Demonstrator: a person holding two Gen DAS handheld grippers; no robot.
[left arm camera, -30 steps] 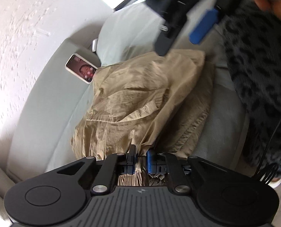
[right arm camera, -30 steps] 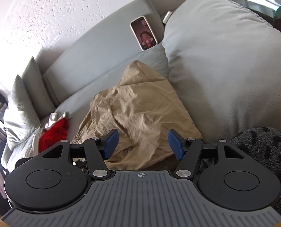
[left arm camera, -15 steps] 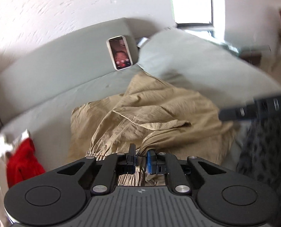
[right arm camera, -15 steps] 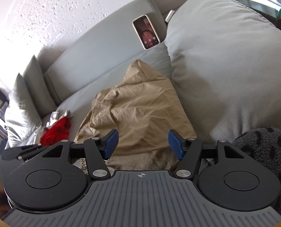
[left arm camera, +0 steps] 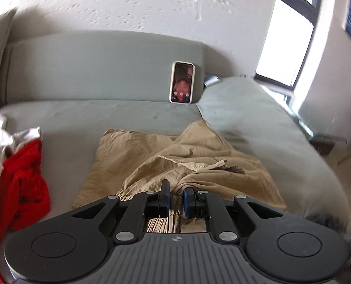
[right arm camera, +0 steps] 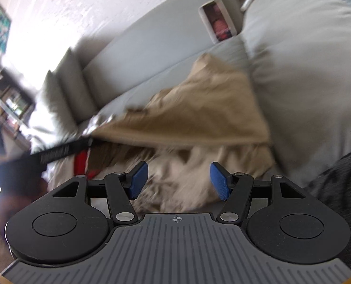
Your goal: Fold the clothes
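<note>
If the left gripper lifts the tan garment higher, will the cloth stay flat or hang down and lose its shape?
Probably it hangs and sags: the tan garment already lies in soft wrinkles and folds. The left gripper pinches only a gathered edge, so the rest would likely trail behind. It looks thin, so likely light; one pinch may hold it.

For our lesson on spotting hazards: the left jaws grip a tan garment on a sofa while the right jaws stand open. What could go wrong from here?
1. The left gripper pinches only the gathered waistband of the tan garment; the fabric might slip free.
2. The garment lies bunched against the grey cushion, so a fold could come out crooked.
3. The phone leans on the sofa's backrest; dragged cloth might topple it.
</note>
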